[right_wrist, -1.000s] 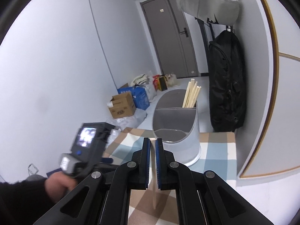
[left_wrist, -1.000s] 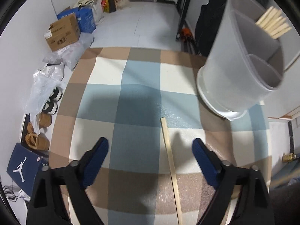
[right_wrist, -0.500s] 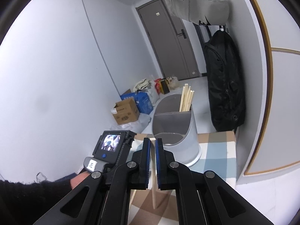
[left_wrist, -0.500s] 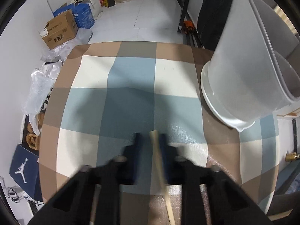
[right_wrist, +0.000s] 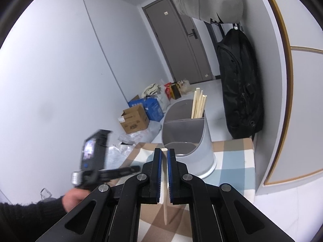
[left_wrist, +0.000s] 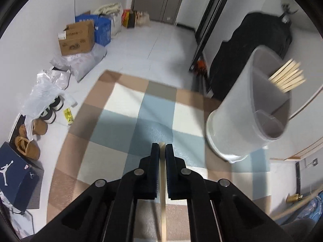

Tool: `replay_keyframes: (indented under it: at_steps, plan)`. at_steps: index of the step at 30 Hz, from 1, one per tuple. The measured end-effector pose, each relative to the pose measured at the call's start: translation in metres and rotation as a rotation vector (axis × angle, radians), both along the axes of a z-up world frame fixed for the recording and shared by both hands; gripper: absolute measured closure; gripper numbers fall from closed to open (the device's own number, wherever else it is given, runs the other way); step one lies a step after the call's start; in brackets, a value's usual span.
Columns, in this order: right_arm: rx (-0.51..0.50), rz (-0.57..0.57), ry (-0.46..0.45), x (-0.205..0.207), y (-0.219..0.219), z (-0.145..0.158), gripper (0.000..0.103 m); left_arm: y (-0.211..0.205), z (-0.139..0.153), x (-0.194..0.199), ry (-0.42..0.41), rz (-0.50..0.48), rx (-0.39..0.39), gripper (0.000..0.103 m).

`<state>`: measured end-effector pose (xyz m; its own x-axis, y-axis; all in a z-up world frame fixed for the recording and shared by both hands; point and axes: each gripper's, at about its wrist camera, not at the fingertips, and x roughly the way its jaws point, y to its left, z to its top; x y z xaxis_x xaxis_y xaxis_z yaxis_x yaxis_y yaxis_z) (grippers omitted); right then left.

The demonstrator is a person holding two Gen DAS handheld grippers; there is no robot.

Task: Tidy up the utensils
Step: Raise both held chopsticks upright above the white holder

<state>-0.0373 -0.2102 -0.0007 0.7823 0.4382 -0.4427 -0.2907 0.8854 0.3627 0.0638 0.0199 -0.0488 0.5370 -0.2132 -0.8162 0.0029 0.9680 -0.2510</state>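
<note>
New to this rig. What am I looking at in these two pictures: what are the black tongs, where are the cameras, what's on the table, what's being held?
There is no robot arm. A person holds a pair of black tongs in each hand, and a fisheye camera on each looks forward along its two fingers. One picture comes from the left tongs, the other from the right tongs.

The table wears a checked cloth in blue, cream and brown. On it stands a grey utensil holder with compartments; a bundle of chopsticks stands in one of them.

Each pair of tongs is shut on a single wooden chopstick: the left chopstick and the right chopstick. The right view also shows the person's hand holding the left tongs.
</note>
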Motion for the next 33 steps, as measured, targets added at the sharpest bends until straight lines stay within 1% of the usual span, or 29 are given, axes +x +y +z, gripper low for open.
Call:
replay_keyframes:
  at_steps: [3,7,9,11,14,19,22,27,30,33]
  plan:
    - [-0.001,-0.005,0.001,0.000,0.002,0.000,0.098,-0.001,0.016,-0.006,-0.059,-0.012,0.000,0.101]
    - [-0.016,-0.008,0.004,0.001,0.006,-0.001,0.098,-0.003,0.040,-0.018,-0.155,-0.056,0.014,0.101]
    - [-0.027,-0.007,0.006,0.002,0.009,-0.002,0.098,0.004,0.045,-0.021,-0.196,-0.078,0.020,0.101]
    - [-0.043,-0.004,0.008,0.002,0.014,-0.004,0.098,0.001,0.055,-0.030,-0.238,-0.099,0.022,0.101]
    - [-0.069,-0.007,0.005,0.002,0.019,-0.005,0.098,0.005,0.062,-0.037,-0.280,-0.122,0.014,0.101]
    - [-0.084,-0.030,0.010,0.002,0.022,-0.006,0.098,0.007,0.073,-0.049,-0.312,-0.146,0.002,0.101]
    - [-0.090,-0.033,-0.002,0.000,0.024,-0.001,0.098,0.007,0.080,-0.053,-0.324,-0.147,0.000,0.101]
    - [-0.103,-0.031,-0.051,-0.003,0.028,0.020,0.098,0.006,0.097,-0.057,-0.345,-0.165,0.010,0.101]
    - [-0.106,-0.038,-0.069,-0.004,0.027,0.033,0.098,0.004,0.117,-0.061,-0.390,-0.190,-0.001,0.101]
    - [-0.096,-0.042,-0.074,-0.001,0.025,0.046,0.098,0.001,0.132,-0.061,-0.409,-0.199,-0.010,0.101]
